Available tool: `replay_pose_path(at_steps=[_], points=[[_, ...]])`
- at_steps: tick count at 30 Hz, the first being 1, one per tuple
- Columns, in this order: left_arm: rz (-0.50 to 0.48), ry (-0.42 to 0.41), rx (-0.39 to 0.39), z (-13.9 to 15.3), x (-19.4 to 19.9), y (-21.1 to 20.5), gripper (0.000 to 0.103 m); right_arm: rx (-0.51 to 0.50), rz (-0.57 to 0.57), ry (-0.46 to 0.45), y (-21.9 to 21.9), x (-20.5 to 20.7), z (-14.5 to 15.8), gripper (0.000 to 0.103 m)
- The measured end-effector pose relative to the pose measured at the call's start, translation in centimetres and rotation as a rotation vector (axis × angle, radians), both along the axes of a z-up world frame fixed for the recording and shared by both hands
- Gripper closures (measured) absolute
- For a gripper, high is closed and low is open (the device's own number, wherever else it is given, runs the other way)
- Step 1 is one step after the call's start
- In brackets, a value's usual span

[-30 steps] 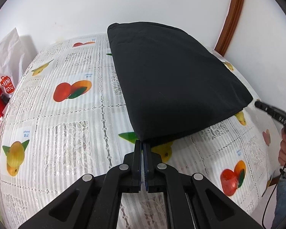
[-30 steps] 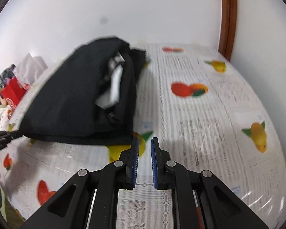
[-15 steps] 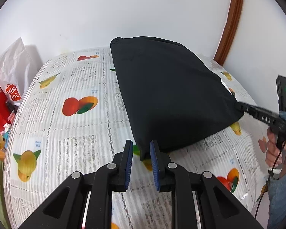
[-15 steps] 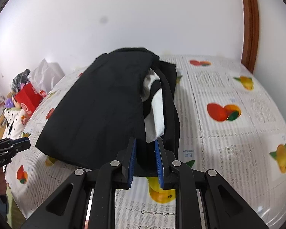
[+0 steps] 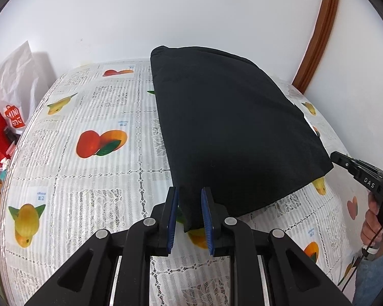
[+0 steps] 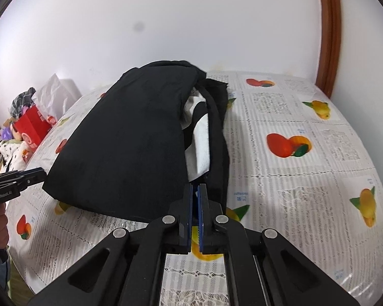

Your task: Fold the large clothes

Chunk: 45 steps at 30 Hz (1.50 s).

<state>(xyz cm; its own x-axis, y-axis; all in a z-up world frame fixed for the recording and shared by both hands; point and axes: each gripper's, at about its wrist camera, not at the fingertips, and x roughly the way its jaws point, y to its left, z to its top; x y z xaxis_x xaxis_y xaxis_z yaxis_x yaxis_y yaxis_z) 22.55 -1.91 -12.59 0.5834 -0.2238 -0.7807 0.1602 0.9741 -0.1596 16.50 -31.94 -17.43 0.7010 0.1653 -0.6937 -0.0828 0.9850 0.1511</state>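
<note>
You are gripping the near edge of the black garment [image 5: 232, 137], which lies folded mid-frame on the table [image 5: 94, 193]. Your right tool [image 6: 195, 191] has just closed on its corner; your left tool [image 5: 189, 199] stands slightly open around the other corner, pads apart. Close it next, then lift both corners together.

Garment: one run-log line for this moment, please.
garment folded on table | left gripper just opened, corner between jaws | right gripper shut on garment edge
</note>
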Motion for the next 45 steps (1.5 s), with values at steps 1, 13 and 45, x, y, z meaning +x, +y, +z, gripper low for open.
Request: replay_pose_path(at_steps=[1, 13, 45], points=[[0.002, 0.000, -0.001, 0.1, -0.1, 0.1, 0.085, -0.002, -0.010, -0.001, 0.0, -0.2, 0.2, 0.099], [0.044, -0.080, 0.022, 3.4, -4.6, 1.2, 0.068, -0.014, -0.109, -0.005, 1.3, -4.8, 3.9, 0.065], [0.117, -0.257, 0.071, 8.9, -18.2, 0.6, 0.015, -0.147, -0.300, -0.147, 2.7, -21.2, 9.3, 0.000]])
